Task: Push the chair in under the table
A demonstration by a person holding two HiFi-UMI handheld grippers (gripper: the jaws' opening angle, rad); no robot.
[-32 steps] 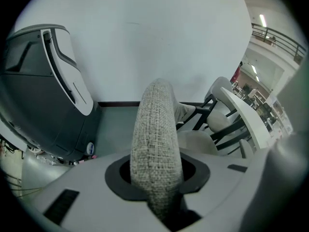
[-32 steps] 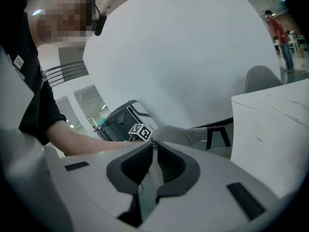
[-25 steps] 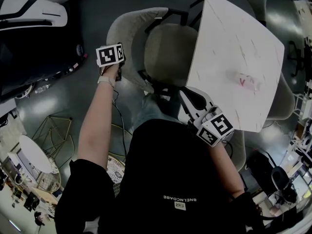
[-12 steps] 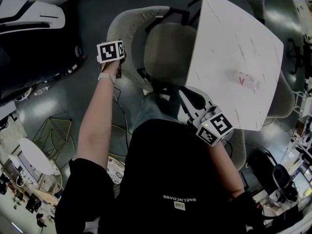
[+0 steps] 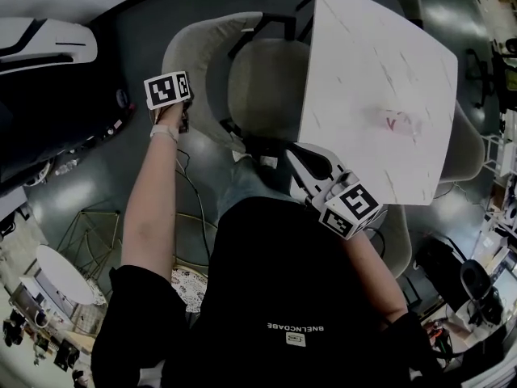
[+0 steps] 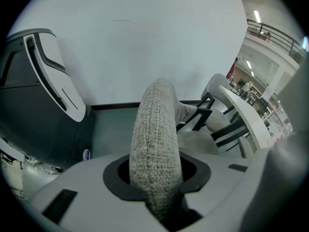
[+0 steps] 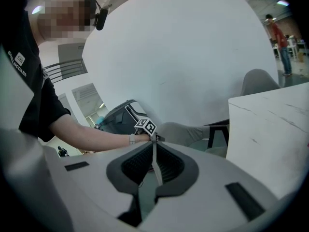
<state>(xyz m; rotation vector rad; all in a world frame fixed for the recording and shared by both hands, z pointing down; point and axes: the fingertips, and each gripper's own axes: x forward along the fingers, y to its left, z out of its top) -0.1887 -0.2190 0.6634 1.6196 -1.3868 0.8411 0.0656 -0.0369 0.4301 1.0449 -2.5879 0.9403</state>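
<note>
Nearest, low in the middle of the head view, the right gripper [image 5: 295, 158] hangs just in front of the person's black shirt [image 5: 283, 297]. Its tongs are pressed together on nothing. It looks parked out of the way beside the table's close edge, since one grip seems enough for a push.

Further out, at the upper left, an outstretched arm carries the left gripper [image 6: 155, 175]. It pinches the woven rim of the backrest of the chair [image 5: 266, 87], and the fabric edge stands upright between its tongs. The top of the back is probably chosen because it gives a firm handle to steer from.

The chair sits at upper centre. Its seat seems partly beneath the white table [image 5: 388, 47], while its back is well clear of the tabletop, so the push looks partway done at most.

Beyond, at the far upper left, a dark machine [image 5: 48, 79] stands apart from the chair.
</note>
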